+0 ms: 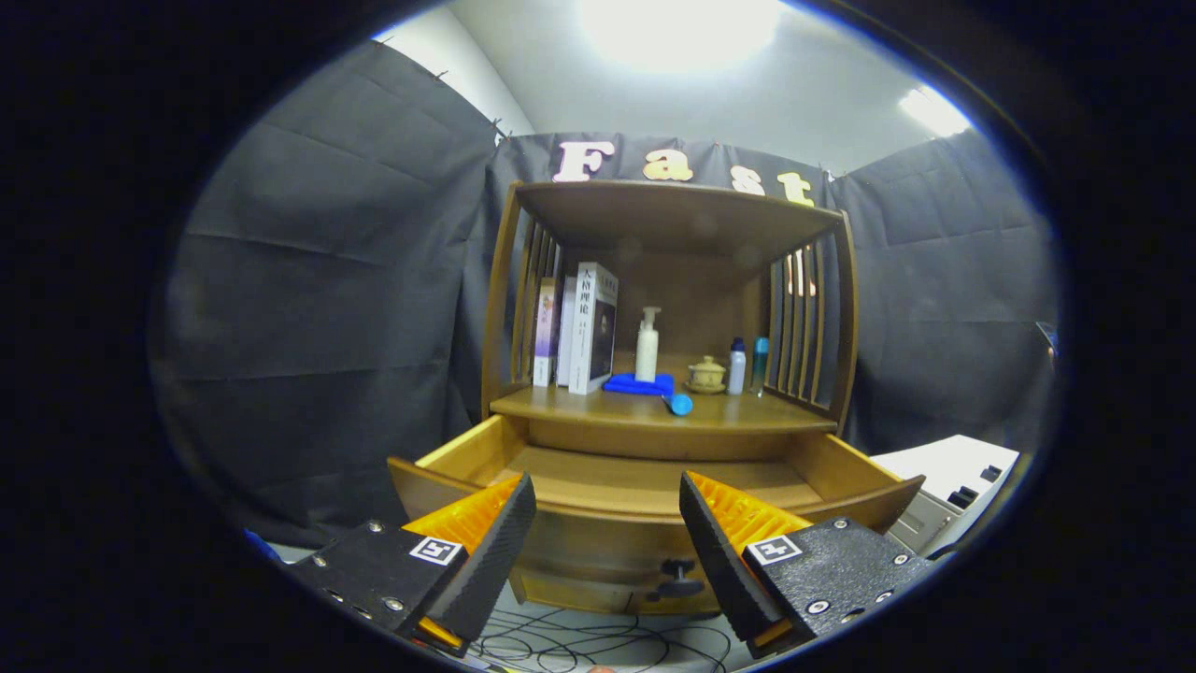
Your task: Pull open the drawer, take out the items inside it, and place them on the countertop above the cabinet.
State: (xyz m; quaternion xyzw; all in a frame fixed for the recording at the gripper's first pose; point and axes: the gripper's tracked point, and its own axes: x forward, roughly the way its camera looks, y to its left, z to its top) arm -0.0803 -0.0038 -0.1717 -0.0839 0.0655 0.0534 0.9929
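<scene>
The gripper (607, 533) hangs in front of a brown wooden cabinet (500, 308), its two fingers (495, 551) spread wide apart with nothing between them. Just beyond the fingers the cabinet's brown wooden drawer (645, 481) stands pulled out, its curved front panel facing the gripper and a small dark round knob (679, 579) showing low on that panel, between the fingers. The part of the drawer's floor that can be seen looks bare; the near part is hidden behind the front panel. Above the drawer runs the wooden counter (747, 418) of the cabinet, roofed by a top shelf and flanked by slatted sides. On it, toward the left, a few upright books (584, 327) lean together; beside them stands a white pump bottle (647, 344), and in front of that lies a flat blue object (640, 383) with a small blue cylinder (679, 404) just beside it at the counter's front edge. Further right sit a small tan lidded pot (706, 374), a white bottle with a blue cap (737, 366) and a teal bottle (760, 363). Thin dark cables (598, 645) loop over the floor below the drawer, and a white box-like unit (948, 481) stands to the right of the cabinet.
</scene>
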